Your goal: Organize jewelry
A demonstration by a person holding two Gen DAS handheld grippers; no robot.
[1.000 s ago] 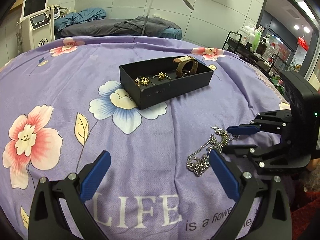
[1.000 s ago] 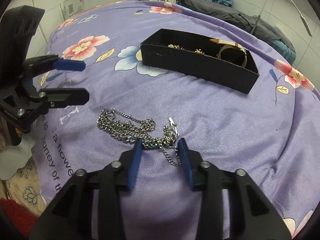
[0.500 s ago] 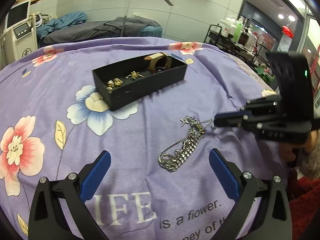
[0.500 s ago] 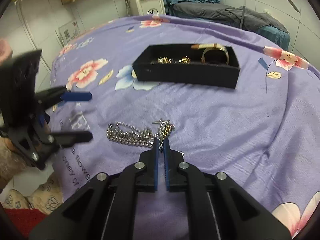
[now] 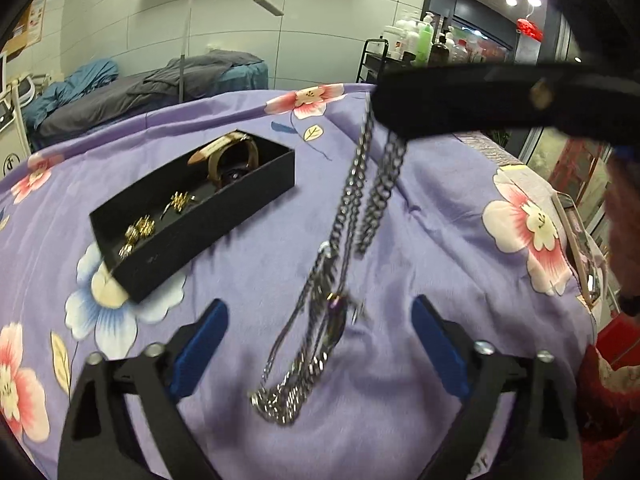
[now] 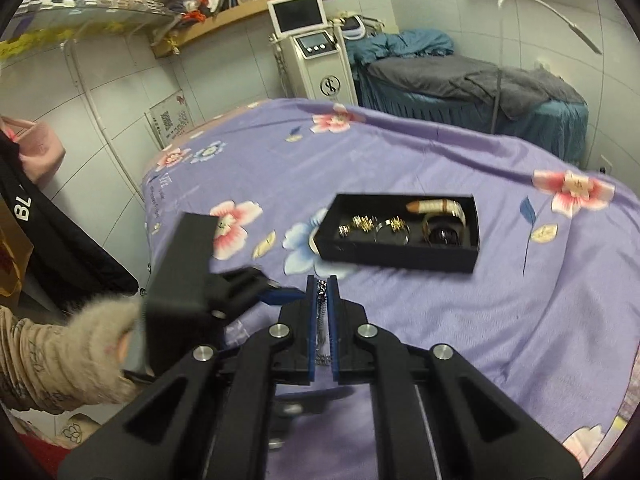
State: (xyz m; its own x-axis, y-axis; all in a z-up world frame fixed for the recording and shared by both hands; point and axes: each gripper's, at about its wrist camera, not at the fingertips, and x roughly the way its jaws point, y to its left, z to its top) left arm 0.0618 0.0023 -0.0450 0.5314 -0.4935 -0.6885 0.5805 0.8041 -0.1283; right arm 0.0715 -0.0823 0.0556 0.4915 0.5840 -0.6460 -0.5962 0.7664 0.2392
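White "BL" stands on a black garment at the left edge of the right wrist view. The white machine beside the bed bears a round monogram resembling "SL". A wall sign shows a QR code, its print too small to read.

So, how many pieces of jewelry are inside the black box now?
4, as far as I can see: two gold pieces at the left end of the box, a ring in the middle, a watch at the right. Smaller pieces may be hidden.
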